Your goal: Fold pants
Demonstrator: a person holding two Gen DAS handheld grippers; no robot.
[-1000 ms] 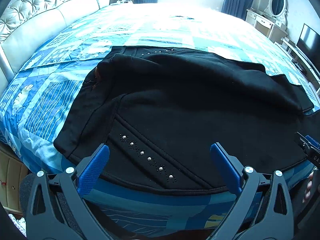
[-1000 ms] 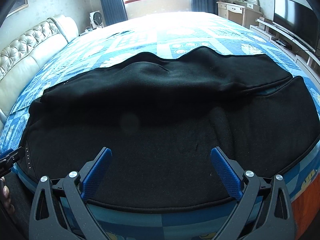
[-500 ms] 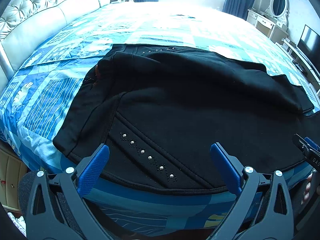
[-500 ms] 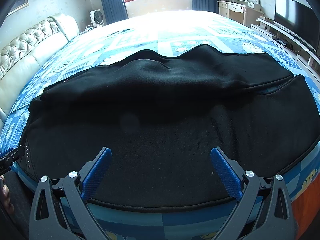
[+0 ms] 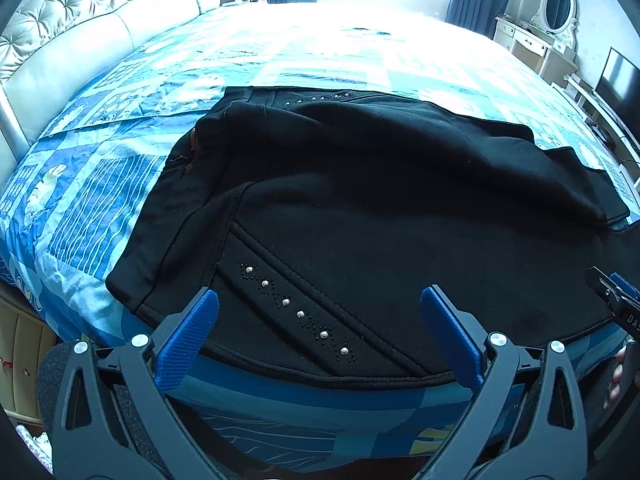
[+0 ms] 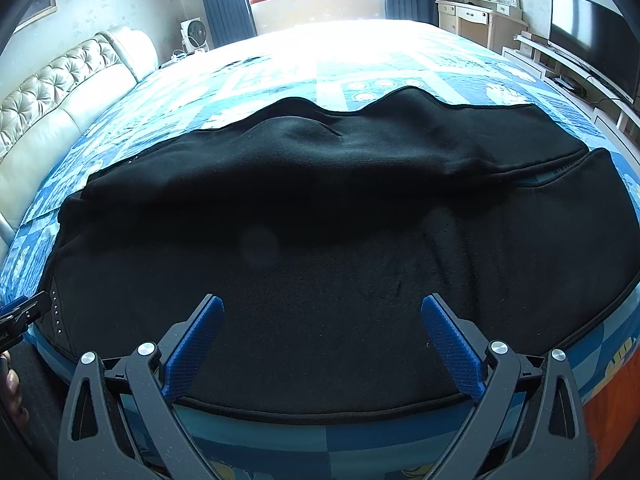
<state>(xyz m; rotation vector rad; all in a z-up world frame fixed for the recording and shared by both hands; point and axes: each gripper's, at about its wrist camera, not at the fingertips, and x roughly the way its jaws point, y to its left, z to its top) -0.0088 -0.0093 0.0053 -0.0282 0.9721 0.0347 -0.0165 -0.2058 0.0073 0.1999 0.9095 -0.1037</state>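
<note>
A pair of black pants [image 5: 380, 216] lies sideways across the near part of the bed [image 5: 312, 52], waistband to my left and leg ends to my right, already doubled so 1 leg rests on the other. The near hem runs along the mattress edge just in front of both my tools.

Over the last second almost nothing has changed: the cloth has not shifted, and my tools have only drifted very slightly. I judge this to be a pause between folds, with the next fold not yet begun.

My left gripper [image 5: 320, 332] hovers wide open over the hip, holding nothing. My right gripper [image 6: 322, 334] hovers equally wide over the legs, also empty.

The fabric looks thick, soft and matte, like fleece, with a raised ridge along the far fold. A diagonal seam carries a row of small silver studs [image 5: 298, 314] set among tiny beads. The quilt [image 5: 96, 208] beneath is a smooth blue patchwork print. A tufted, cream headboard [image 5: 84, 28] curves along the left.
</note>
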